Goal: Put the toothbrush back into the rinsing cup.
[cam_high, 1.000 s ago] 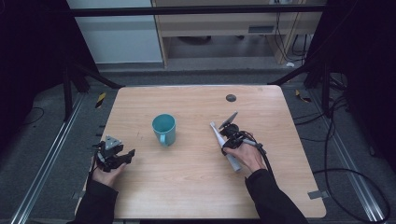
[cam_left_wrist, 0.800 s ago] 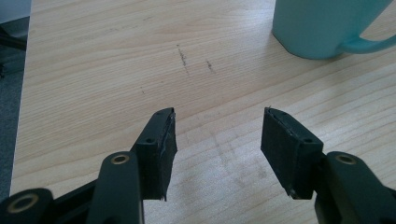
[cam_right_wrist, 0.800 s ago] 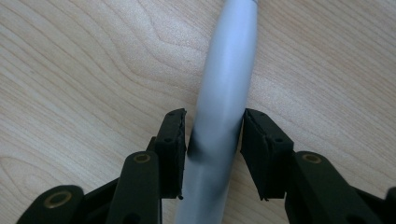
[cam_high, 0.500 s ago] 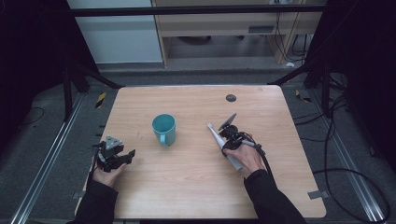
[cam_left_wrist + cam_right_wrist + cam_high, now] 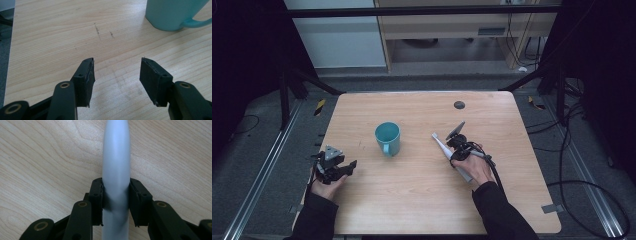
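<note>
no brand, label or writing can be read on anything here. counted: one table (image 5: 412,210), one teal mug (image 5: 387,138), one white toothbrush (image 5: 443,148), two grippers, and one dark round spot (image 5: 459,105) near the table's far edge.

the toothbrush lies flat on the table, right of the mug and apart from it, its slim head end pointing toward the far left and its thicker handle running back under the person's right hand. the right gripper (image 5: 456,141) is over the handle; in the right gripper view the jaws have just been closing, and both pads (image 5: 97,195) now press against the sides of the white handle (image 5: 116,170), which lies on the wood and runs straight up between them. so this gripper is clamped on the toothbrush, roughly a third open.

the left gripper (image 5: 343,167) rests near the table's left edge, well apart from the toothbrush. in the left gripper view its jaws stand wide apart with bare wood between them and hold nothing. the mug (image 5: 172,13) sits ahead of it, handle toward the near side, upright, around the middle of the table.
</note>
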`<control>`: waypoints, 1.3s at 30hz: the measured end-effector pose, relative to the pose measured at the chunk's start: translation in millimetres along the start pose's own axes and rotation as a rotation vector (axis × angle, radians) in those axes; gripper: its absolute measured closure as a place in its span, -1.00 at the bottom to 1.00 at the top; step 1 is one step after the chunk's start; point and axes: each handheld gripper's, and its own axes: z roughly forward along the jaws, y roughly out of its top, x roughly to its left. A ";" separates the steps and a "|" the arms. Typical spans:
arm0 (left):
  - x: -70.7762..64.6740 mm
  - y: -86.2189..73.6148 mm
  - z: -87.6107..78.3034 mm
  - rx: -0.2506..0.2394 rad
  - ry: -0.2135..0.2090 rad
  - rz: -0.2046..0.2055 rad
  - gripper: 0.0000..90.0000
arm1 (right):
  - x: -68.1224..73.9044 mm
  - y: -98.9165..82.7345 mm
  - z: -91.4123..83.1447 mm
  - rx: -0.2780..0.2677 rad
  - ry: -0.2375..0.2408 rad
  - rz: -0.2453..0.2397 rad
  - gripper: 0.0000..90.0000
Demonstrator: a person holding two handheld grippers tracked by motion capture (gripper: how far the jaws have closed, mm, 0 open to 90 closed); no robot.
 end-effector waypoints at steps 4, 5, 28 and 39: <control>-0.1 0.0 0.1 0.001 0.000 0.000 0.01 | -0.2 -0.4 -0.4 0.000 -0.004 0.007 0.48; 0.0 0.0 0.1 0.001 0.000 0.000 0.01 | -0.7 -0.8 -1.1 -0.005 -0.002 0.006 0.48; 1.1 0.5 -0.7 -0.007 0.002 -0.017 -0.02 | 4.4 -7.8 -46.0 -0.281 0.053 0.011 0.48; 2.8 1.4 0.2 -0.006 0.007 -0.029 -0.02 | 8.8 -14.7 -70.3 -0.471 0.088 -0.012 0.48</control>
